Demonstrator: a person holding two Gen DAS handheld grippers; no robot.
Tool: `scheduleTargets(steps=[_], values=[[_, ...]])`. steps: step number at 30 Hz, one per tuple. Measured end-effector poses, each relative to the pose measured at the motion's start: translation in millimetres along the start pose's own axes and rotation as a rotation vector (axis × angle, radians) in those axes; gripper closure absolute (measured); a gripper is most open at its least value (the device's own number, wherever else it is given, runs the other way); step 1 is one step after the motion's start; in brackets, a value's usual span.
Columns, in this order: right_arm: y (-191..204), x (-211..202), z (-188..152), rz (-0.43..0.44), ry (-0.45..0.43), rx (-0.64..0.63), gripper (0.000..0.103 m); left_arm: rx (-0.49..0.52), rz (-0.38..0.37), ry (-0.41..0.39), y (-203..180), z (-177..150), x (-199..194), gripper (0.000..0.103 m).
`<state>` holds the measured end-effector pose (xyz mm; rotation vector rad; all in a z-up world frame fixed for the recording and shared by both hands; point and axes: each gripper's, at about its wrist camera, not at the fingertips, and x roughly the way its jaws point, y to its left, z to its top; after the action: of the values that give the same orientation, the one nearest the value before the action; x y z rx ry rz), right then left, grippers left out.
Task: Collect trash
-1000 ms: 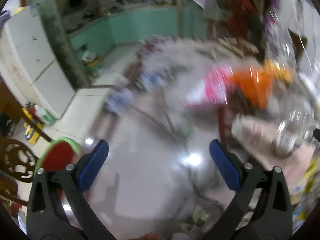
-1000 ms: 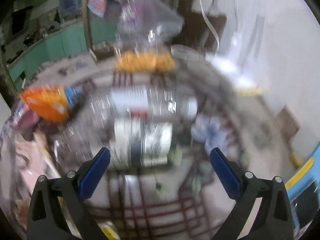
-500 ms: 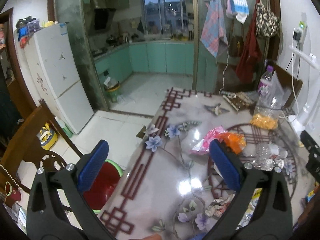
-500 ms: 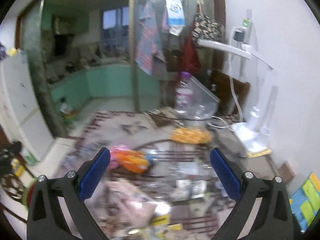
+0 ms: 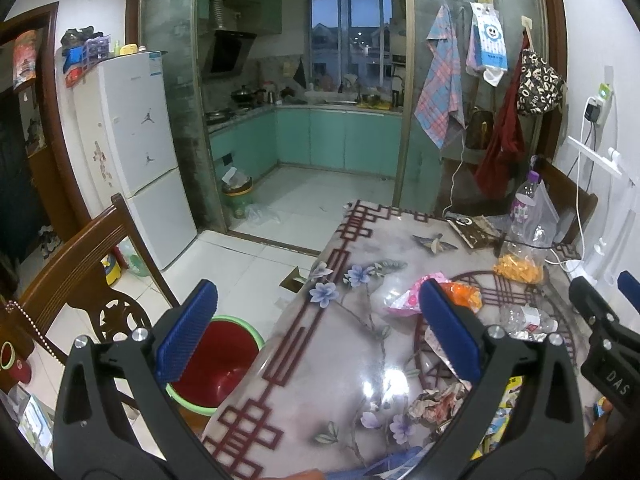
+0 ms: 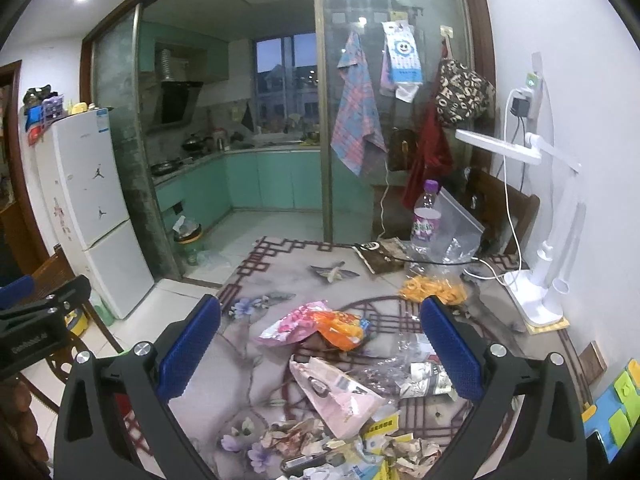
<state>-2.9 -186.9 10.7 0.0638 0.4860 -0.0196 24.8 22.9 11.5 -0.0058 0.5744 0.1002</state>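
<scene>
Hovering above the glossy flower-patterned surface (image 6: 256,276), the right gripper (image 6: 320,354) and left gripper (image 5: 316,330) both hold their blue-padded jaws wide apart, empty. Crumpled paper scraps (image 6: 304,438) lie nearest, then a pale pink pouch (image 6: 340,392), with a crinkled pink-and-orange snack wrapper (image 6: 320,326) beyond. A red bucket with a green rim (image 5: 212,364) stands on the floor beside the surface.

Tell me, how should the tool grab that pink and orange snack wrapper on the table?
Probably pinch the pink and orange snack wrapper on its puffed, crinkled top, coming down from above. It lies flat on the table, so a sideways approach would likely just push it. Both tools are open.
</scene>
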Motion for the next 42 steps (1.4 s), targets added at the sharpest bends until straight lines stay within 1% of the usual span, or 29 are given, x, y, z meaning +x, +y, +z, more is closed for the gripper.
scheduleTargets(steps=[6,10,16,19,22,25,42], values=[[7,-9,3,0.014,-0.007,-0.012,0.007,-0.009,0.004,-0.011,2,1,-7,0.004],[9,-13,4,0.008,-0.023,-0.022,0.007,-0.011,-0.001,-0.013,2,1,-7,0.004],[10,-14,7,-0.002,-0.018,-0.024,0.007,-0.003,-0.007,-0.029,1,0,-7,0.004],[13,-13,10,-0.035,-0.007,-0.038,0.007,-0.027,-0.022,-0.012,2,0,-3,0.004],[15,-12,13,-0.043,-0.002,-0.047,0.007,-0.041,-0.052,0.002,3,1,2,0.004],[15,-10,14,-0.048,-0.001,-0.052,0.007,-0.035,-0.045,0.003,1,1,4,0.004],[16,-7,16,-0.05,0.005,-0.055,0.007,-0.02,-0.052,0.025,-3,-1,13,0.004]])
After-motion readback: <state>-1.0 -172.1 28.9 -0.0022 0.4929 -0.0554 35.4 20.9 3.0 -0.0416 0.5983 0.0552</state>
